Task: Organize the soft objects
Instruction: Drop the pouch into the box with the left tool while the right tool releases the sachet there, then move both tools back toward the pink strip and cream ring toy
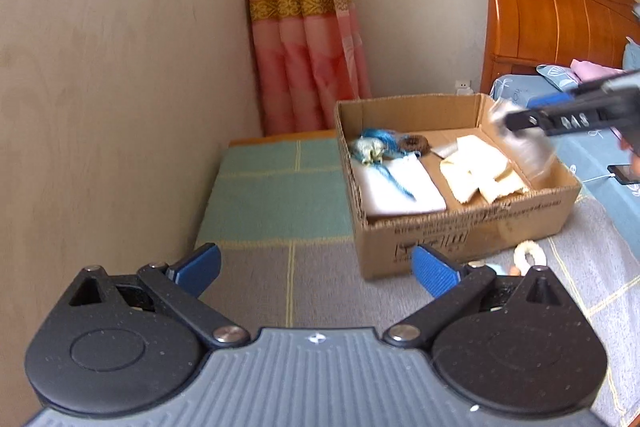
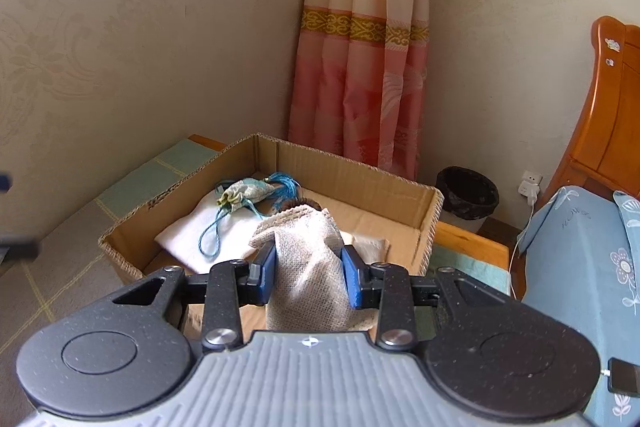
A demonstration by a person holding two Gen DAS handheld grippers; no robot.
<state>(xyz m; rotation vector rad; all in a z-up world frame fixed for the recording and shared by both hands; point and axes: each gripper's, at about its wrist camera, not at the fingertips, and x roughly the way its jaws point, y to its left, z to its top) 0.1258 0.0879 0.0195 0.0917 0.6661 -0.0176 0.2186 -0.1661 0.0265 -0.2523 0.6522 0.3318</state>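
Hovering over the cardboard box (image 2: 352, 167), the right gripper (image 2: 309, 275) has a beige mesh cloth (image 2: 310, 267) between its blue pads, both touching its sides. Off to the side, the left gripper (image 1: 316, 269) gapes wide and empty above the checked blanket (image 1: 276, 195). Inside the box lie a white folded cloth (image 2: 188, 233) and a tasselled pouch (image 2: 244, 195).

The open brown cardboard box (image 1: 472, 227) is reachable from above. Its centre floor strip (image 1: 436, 167) lies bare between white folded cloth (image 1: 400, 187) and cream pieces (image 1: 480, 167). Beige wall (image 1: 120, 107) closes the left.
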